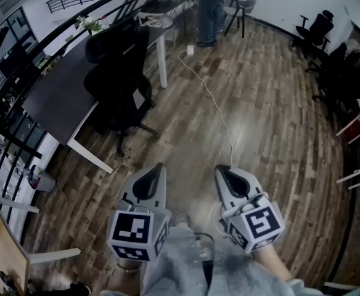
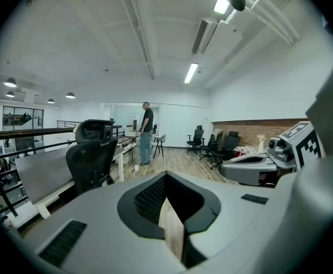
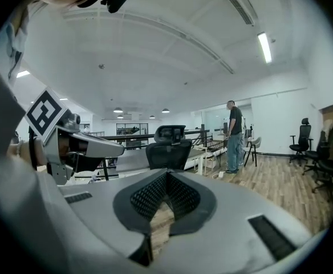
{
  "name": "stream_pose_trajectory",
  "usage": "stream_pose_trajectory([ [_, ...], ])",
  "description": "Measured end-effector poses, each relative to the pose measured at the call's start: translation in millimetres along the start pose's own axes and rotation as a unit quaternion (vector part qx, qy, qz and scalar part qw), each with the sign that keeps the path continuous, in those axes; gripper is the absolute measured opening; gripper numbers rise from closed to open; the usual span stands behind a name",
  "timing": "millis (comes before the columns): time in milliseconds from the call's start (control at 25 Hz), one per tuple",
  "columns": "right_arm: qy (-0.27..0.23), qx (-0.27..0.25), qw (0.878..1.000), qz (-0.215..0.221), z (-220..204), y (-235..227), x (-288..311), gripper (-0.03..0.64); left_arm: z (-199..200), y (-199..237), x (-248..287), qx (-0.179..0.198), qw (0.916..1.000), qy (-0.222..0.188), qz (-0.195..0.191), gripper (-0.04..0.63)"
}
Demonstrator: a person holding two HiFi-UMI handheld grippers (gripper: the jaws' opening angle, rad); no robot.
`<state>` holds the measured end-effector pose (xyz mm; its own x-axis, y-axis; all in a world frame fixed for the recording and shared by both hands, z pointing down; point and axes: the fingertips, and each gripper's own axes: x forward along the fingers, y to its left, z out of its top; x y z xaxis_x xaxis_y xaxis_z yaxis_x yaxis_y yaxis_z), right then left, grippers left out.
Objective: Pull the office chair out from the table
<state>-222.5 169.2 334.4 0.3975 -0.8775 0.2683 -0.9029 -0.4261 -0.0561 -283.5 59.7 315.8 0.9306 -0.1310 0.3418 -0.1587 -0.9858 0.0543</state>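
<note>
The black office chair (image 1: pixel 118 82) stands tucked against the long dark grey table (image 1: pixel 57 97), its back turned toward me. Both grippers hover over the wood floor some way short of it. My left gripper (image 1: pixel 157 167) and right gripper (image 1: pixel 220 170) are side by side, both shut with nothing between the jaws. In the left gripper view the chair (image 2: pixel 92 153) is ahead at the left beyond the shut left gripper (image 2: pixel 166 176). In the right gripper view the chair (image 3: pixel 168 147) is straight ahead past the shut right gripper (image 3: pixel 166 174).
A white cable (image 1: pixel 214 103) snakes across the floor from the table's end toward me. A person (image 1: pixel 212 11) stands at the far end next to a white chair (image 1: pixel 238 8). Black chairs (image 1: pixel 319 29) line the right wall. A dark railing (image 1: pixel 20 54) runs behind the table.
</note>
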Motion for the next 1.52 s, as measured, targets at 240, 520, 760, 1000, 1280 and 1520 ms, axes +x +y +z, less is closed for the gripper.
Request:
stream_pose_trajectory([
  [240,-0.006,-0.007,1.000,-0.016,11,-21,34,0.003,13,23,34,0.004,0.9999,-0.008,-0.010,0.012],
  [520,-0.011,-0.009,1.000,-0.025,15,-37,70,0.003,16,47,63,0.007,0.9999,-0.007,-0.013,0.012],
  [760,0.005,-0.008,0.999,-0.032,16,-44,76,0.003,23,53,67,0.004,0.9999,-0.011,-0.011,0.012],
  [1000,-0.002,-0.008,0.999,-0.037,16,-49,87,0.003,19,66,67,0.002,1.0000,-0.009,0.000,0.012],
  [1280,-0.001,-0.006,1.000,-0.027,17,-58,105,0.003,21,75,82,-0.005,0.9999,-0.005,0.010,0.012],
  [1520,0.009,-0.007,1.000,0.001,16,-77,137,0.003,26,80,105,-0.008,0.9994,-0.004,0.033,0.012],
])
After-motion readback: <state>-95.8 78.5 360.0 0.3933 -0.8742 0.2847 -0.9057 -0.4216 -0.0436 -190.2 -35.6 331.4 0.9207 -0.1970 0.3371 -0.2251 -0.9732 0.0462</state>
